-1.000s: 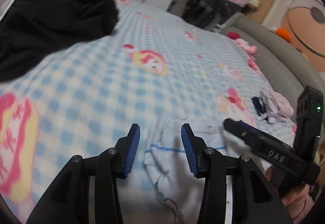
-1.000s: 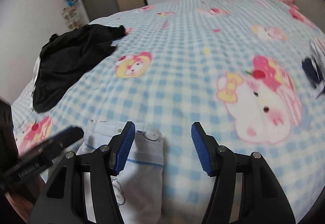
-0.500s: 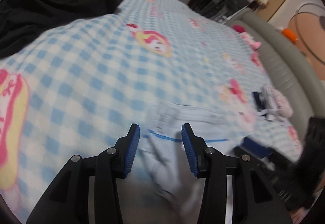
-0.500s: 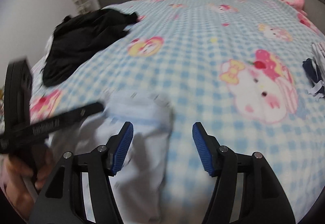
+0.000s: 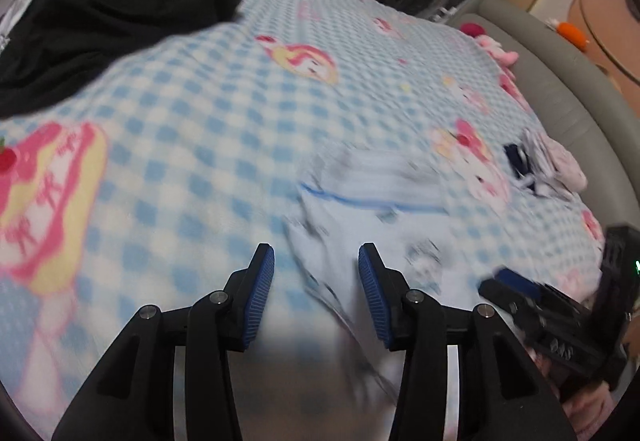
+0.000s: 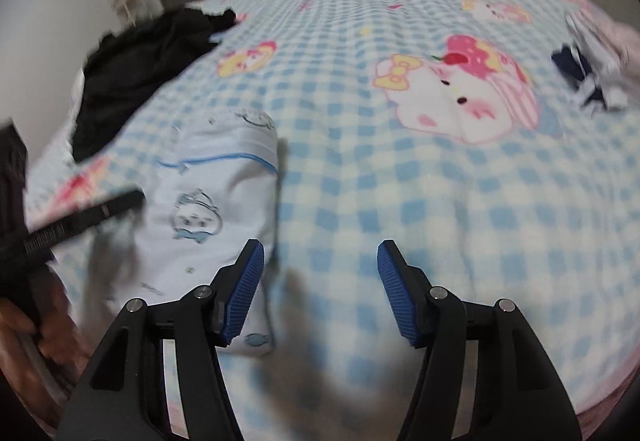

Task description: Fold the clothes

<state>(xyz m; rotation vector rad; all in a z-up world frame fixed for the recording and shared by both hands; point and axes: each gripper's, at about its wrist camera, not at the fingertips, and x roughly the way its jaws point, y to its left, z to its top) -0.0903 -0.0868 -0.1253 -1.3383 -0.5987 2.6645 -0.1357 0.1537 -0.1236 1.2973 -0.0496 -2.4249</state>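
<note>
A folded pale blue garment with a blue stripe and cartoon prints lies on the checked blanket. My left gripper hovers open over its near left part, and the cloth shows between the fingers without the pads pressing it. In the right wrist view the same garment lies left of centre. My right gripper is open, its left finger over the garment's right edge and bare blanket between the fingers. Each gripper shows in the other's view: the right gripper and the left gripper.
A black garment is heaped at the far left of the bed. A small pile of dark and pink clothes lies at the right. The grey padded bed frame curves along the right. A person's hand holds the left gripper.
Both grippers have shifted over the bed, and more of the pale blue garment now shows ahead of them. The views are blurred by motion. Both pairs of jaws stay open.
</note>
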